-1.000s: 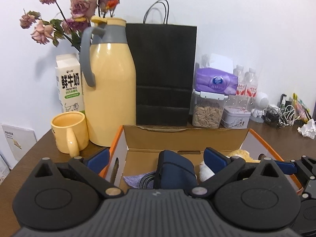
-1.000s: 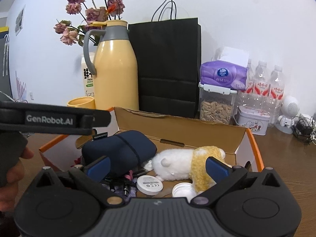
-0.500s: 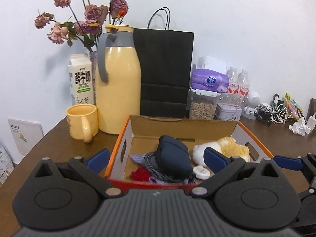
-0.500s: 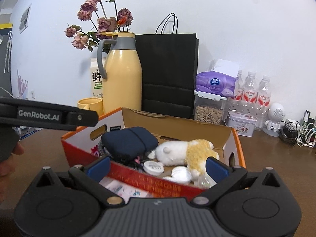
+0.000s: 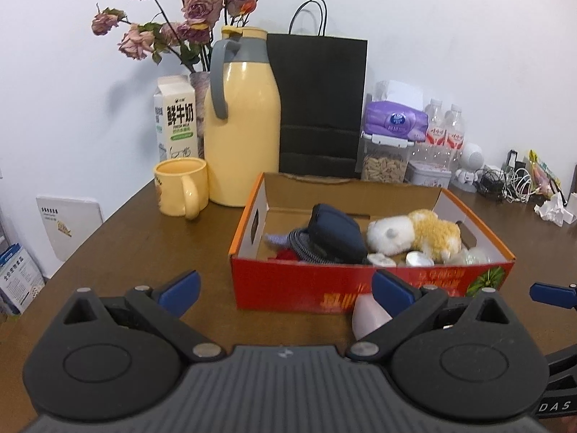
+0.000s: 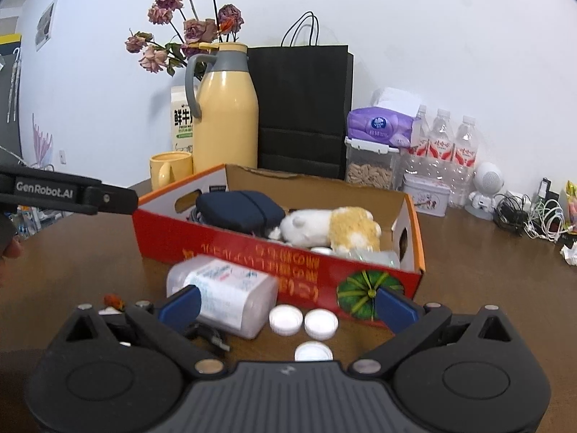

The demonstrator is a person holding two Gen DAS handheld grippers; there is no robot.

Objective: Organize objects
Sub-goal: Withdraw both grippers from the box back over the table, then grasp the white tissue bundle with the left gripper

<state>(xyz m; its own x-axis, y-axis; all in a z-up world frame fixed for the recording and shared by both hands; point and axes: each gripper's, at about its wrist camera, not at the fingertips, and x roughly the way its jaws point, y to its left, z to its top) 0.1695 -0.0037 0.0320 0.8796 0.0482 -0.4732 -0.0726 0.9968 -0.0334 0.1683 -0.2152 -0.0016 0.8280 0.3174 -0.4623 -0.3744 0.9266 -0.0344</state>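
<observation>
Showing both grippers with fingers spread wide and empty, low in each frame above a brown bench [image 5: 137, 238]. Left gripper [image 5: 285, 290]: blue-tipped fingers at lower left and lower right of its view, with a red box [image 5: 299, 285] just beyond them at centre. Inside the box, from left to right: a coiled cable [image 5: 301, 243], a navy pouch [image 5: 335, 231], a white-and-yellow plush [image 5: 414, 234], and small round lids [image 5: 382, 260] against the near wall. A pale rounded object [image 5: 368, 315], only partly seen, lies on the bench beside the right finger.

Right gripper [image 6: 286, 303]: a clear bottle [image 6: 223, 290] with a printed label lies on its side in front of the box [image 6: 288, 256], partly behind the left finger. Three white caps [image 6: 286, 319] lie on the bench between the fingers, near the bottle's end. A small red item [image 6: 113, 301] sits at lower left.

Behind the box, upper centre of both views: a yellow jug [image 5: 245, 133], a yellow mug [image 5: 180, 191], a milk carton [image 5: 176, 119], dried roses [image 5: 191, 11], and a black bag [image 5: 321, 104]. To the right: a tissue pack [image 6: 382, 126] on a clear jar [image 6: 371, 166], and water bottles [image 6: 450, 155].
</observation>
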